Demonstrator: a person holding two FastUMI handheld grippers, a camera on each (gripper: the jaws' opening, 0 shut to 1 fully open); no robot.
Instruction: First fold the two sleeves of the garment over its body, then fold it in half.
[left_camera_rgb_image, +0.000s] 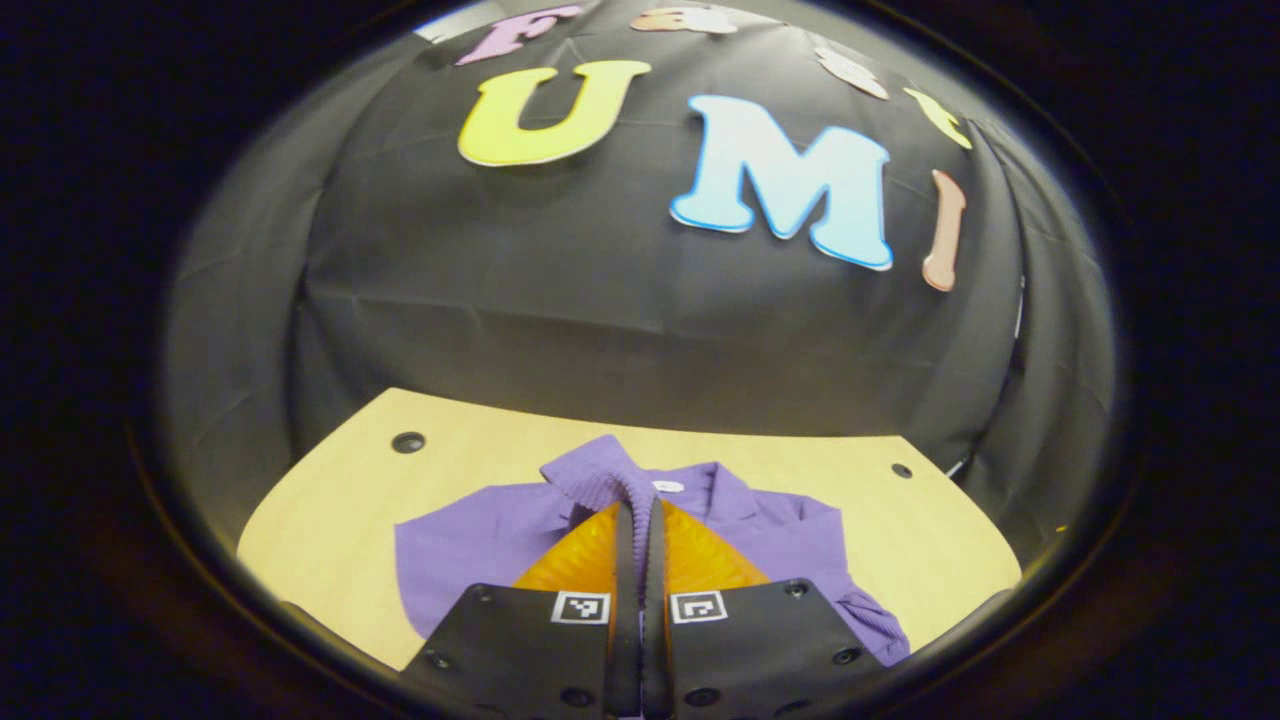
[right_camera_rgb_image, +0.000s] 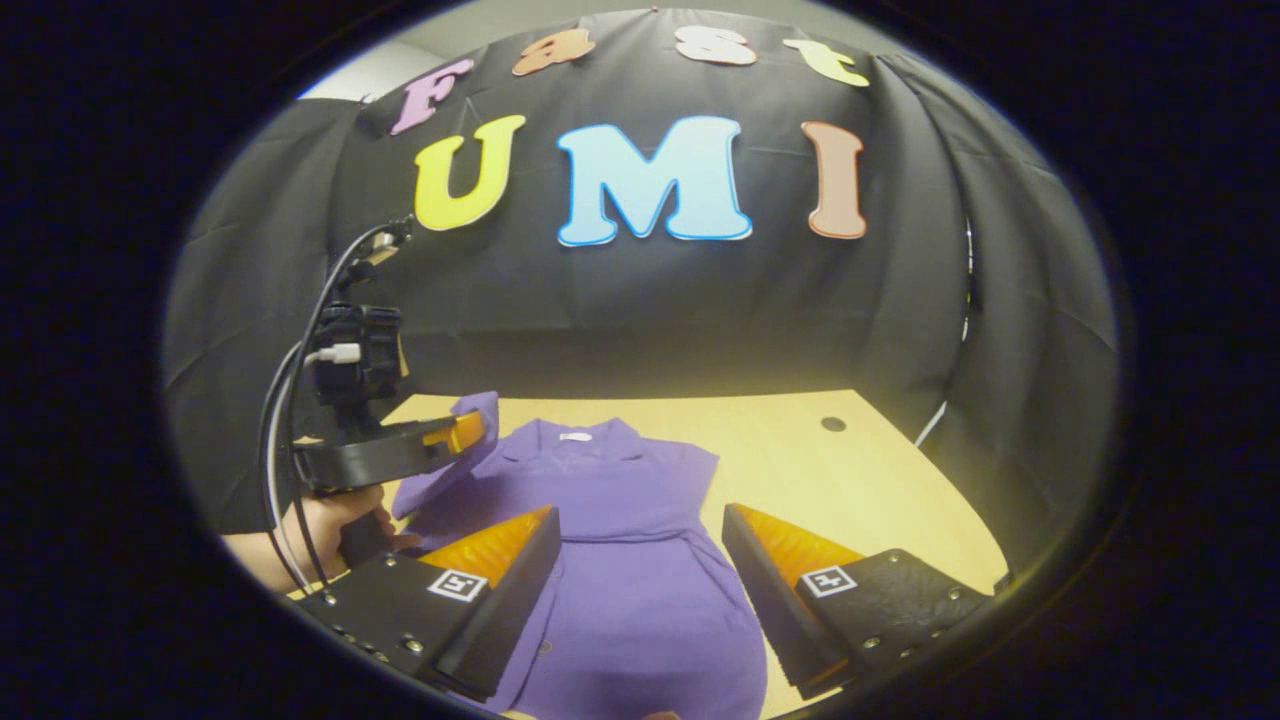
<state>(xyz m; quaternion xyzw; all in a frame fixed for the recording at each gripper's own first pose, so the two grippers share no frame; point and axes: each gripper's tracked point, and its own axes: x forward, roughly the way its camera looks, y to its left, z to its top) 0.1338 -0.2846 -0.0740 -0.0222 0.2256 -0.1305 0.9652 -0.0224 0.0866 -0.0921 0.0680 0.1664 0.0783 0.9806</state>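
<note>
Left gripper (left_camera_rgb_image: 640, 520) pinches a purple sleeve (left_camera_rgb_image: 600, 470) above the garment (right_camera_rgb_image: 620, 500); right gripper (right_camera_rgb_image: 640, 560), fingers spread, hovers at the garment's six o'clock.

Purple garment (right_camera_rgb_image: 620, 560) lies flat, collar far, one ribbed sleeve (right_camera_rgb_image: 470, 415) lifted off it.

Black-draped recording booth, wooden table (right_camera_rgb_image: 800, 450)

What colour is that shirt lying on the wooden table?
The short-sleeved collared shirt is plain purple, with no pattern; it shows best in the right gripper view.
</note>
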